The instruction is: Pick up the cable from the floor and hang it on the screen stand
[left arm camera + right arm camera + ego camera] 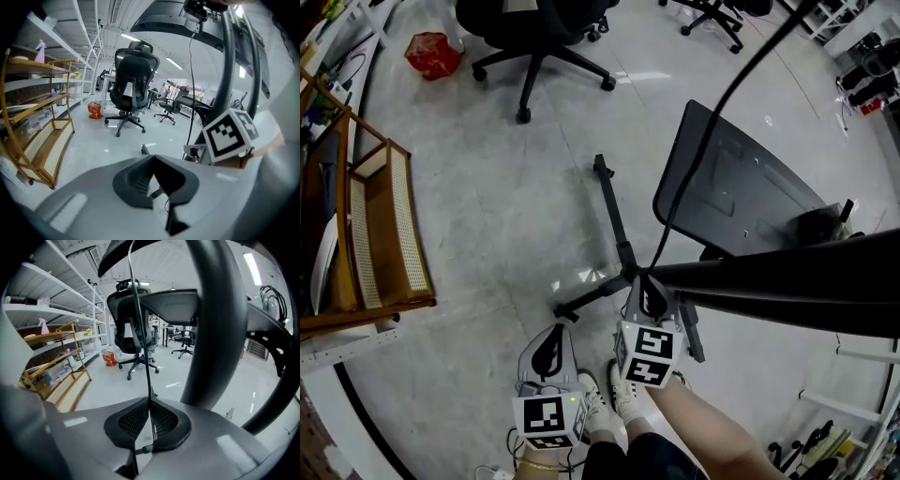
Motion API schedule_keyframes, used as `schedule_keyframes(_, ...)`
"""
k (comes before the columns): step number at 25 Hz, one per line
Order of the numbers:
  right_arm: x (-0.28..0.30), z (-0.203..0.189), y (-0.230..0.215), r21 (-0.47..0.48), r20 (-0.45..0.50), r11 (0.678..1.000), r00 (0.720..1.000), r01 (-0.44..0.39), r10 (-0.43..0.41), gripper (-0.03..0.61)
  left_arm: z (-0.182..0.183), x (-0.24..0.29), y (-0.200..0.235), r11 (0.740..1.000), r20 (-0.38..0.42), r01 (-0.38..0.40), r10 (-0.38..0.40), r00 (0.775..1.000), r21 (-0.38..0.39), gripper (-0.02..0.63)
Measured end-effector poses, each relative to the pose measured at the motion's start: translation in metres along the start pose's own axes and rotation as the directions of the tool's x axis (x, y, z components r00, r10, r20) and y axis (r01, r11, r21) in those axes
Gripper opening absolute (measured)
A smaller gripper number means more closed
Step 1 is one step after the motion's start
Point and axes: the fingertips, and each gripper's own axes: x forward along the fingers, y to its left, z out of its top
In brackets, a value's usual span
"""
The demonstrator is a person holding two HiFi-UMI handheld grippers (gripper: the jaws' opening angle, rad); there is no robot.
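A thin black cable (712, 122) runs from my right gripper (646, 279) up past the screen (736, 192) and out of the top of the head view. In the right gripper view the cable (140, 333) passes between the closed jaws of the right gripper (150, 401), beside the thick stand pole (215, 324). The stand's pole (787, 281) crosses at the right and its base legs (614, 216) lie on the floor. My left gripper (554, 330) hangs lower and to the left, shut and empty (152, 157); from its view I see the right gripper's marker cube (229, 136).
A black office chair (534, 37) stands at the back, with a red bag (433, 53) on the floor to its left. A wooden rack (375, 234) fills the left side. The person's white shoes (609, 403) are beneath the grippers. White shelving (862, 375) stands at the right.
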Motion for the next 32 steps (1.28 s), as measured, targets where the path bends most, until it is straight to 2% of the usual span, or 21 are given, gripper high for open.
schedule_keyframes(7,-0.114,0.017,0.007,-0.055,0.04,0.986,0.986,-0.158,0.16,0.011,0.044,-0.053,-0.051,0.997,-0.004,0.077,-0.077,0.997,0.022,0.008)
schedule_keyframes(11,-0.209,0.049,-0.021,-0.098,0.049,0.982,0.985,-0.162,0.167,0.011,0.081,-0.116,-0.102,0.986,-0.025,0.159,-0.158,0.987,0.053,0.008)
schedule_keyframes(14,-0.279,0.094,-0.05,-0.119,0.082,0.983,0.985,-0.143,0.153,0.011,0.125,-0.166,-0.149,0.966,-0.021,0.244,-0.243,0.97,0.083,0.008)
schedule_keyframes(20,-0.377,0.202,-0.127,-0.081,0.189,0.996,0.98,-0.041,0.056,0.012,0.232,-0.242,-0.249,0.896,-0.019,0.419,-0.421,0.907,0.143,0.008)
schedule_keyframes(23,-0.423,0.241,-0.156,-0.081,0.232,0.997,0.972,-0.003,0.021,0.012,0.283,-0.266,-0.294,0.854,-0.012,0.477,-0.485,0.874,0.208,0.008)
schedule_keyframes(29,-0.491,0.319,-0.188,-0.007,0.386,0.999,0.922,0.034,-0.028,0.012,0.358,-0.287,-0.366,0.758,0.011,0.51,-0.562,0.827,0.407,0.008)
schedule_keyframes(32,-0.518,0.363,-0.199,0.009,0.448,1.0,0.894,0.021,-0.023,0.012,0.396,-0.3,-0.395,0.722,0.055,0.499,-0.592,0.804,0.479,0.008)
